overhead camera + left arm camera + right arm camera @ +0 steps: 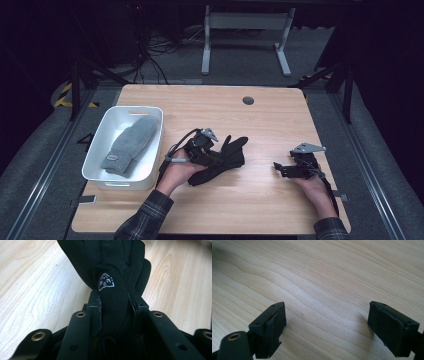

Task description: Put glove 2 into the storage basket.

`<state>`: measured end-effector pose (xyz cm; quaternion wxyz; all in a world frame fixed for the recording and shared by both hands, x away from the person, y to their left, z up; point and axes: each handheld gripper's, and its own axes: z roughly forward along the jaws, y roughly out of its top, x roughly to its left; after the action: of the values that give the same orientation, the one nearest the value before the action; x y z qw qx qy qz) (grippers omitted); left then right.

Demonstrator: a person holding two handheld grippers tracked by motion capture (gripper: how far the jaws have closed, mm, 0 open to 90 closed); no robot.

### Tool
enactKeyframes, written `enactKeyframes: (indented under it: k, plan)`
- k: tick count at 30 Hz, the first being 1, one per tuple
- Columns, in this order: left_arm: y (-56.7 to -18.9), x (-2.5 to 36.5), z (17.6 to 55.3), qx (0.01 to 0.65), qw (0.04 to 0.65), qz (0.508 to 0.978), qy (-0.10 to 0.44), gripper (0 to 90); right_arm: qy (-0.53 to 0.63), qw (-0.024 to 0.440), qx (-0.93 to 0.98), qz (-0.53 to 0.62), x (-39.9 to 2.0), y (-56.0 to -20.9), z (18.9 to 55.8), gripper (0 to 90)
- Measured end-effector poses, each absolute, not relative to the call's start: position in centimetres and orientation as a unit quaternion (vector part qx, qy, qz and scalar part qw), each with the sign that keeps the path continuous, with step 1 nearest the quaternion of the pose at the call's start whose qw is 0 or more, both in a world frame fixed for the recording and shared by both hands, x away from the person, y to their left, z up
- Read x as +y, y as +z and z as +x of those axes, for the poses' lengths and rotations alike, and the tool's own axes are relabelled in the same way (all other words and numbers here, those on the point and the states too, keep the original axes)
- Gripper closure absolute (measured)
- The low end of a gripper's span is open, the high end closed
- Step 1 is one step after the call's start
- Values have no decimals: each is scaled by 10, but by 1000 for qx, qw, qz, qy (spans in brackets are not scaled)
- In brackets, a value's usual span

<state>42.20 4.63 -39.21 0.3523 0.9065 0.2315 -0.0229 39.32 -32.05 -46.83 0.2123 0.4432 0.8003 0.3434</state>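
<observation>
The left hand-held gripper (220, 150) clamps the black fabric glove (227, 157) mid-frame; the grey knitted mitten (130, 144) already fills the white plastic tub (95, 150), right hand-held gripper (280, 167) wide.

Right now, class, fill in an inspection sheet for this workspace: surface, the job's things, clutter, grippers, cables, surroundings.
Surface: wooden table, round grommet near the far edge.
Job's things: black glove mid-table; grey mitten lying in the white bin at the table's left.
Clutter: nothing seen.
Grippers: left gripper clamped on the black glove; right gripper open above bare wood.
Cables: tangle of black cables on the floor beyond the table.
Surroundings: grey carpet, white desk frame behind.
</observation>
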Motion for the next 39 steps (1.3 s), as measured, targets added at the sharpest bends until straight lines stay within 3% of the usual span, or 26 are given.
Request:
enactKeyframes:
  k: [20, 39]
  plan:
    - [-343, 76, 430, 267, 359, 894, 10, 689, 343, 212, 801, 443, -320, -468, 393, 155]
    - [-311, 131, 434, 316, 357, 877, 53, 689, 344, 213, 800, 444, -320, -468, 393, 156]
